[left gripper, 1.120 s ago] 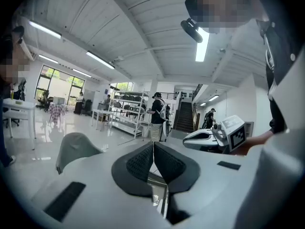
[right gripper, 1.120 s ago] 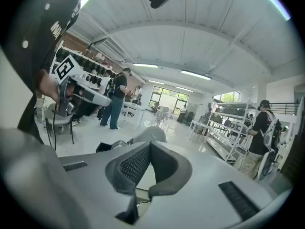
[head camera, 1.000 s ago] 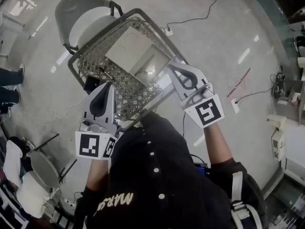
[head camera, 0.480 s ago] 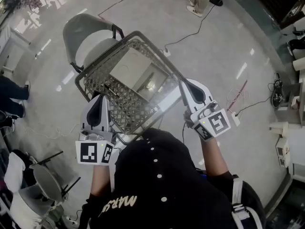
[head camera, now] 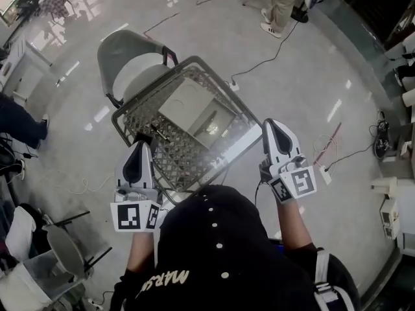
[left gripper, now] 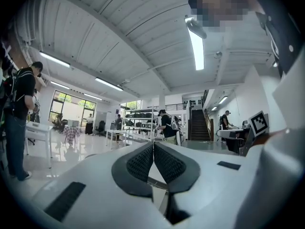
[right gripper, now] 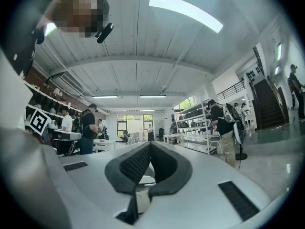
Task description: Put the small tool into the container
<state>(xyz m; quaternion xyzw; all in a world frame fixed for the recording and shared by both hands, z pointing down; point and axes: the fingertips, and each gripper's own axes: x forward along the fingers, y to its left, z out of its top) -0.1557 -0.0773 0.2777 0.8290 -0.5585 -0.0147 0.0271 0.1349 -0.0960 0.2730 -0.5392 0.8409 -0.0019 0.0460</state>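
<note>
A wire mesh basket (head camera: 241, 116) stands on the floor ahead of me, with a pale sheet (head camera: 188, 105) on its bottom. A small dark tool (head camera: 153, 135) lies on the mesh near the basket's near-left corner. My left gripper (head camera: 143, 144) is held just outside that corner, shut and empty. My right gripper (head camera: 270, 123) hangs beyond the basket's right corner, also shut with nothing in it. In the left gripper view the pads of the left gripper (left gripper: 153, 145) meet. The right gripper view shows the right gripper (right gripper: 149, 145) with its pads together too, and only the hall beyond.
A grey chair (head camera: 123, 54) stands behind the basket. Cables (head camera: 272, 50) run over the shiny floor and a red rod (head camera: 329, 135) lies at the right. A person (head camera: 283, 2) stands at the top edge; others stand by tables and shelves (left gripper: 138, 123).
Both grippers have drawn back from over the basket's near rim toward my body, the right one moving off to the right and rolling. The basket sits lower in the head view.
</note>
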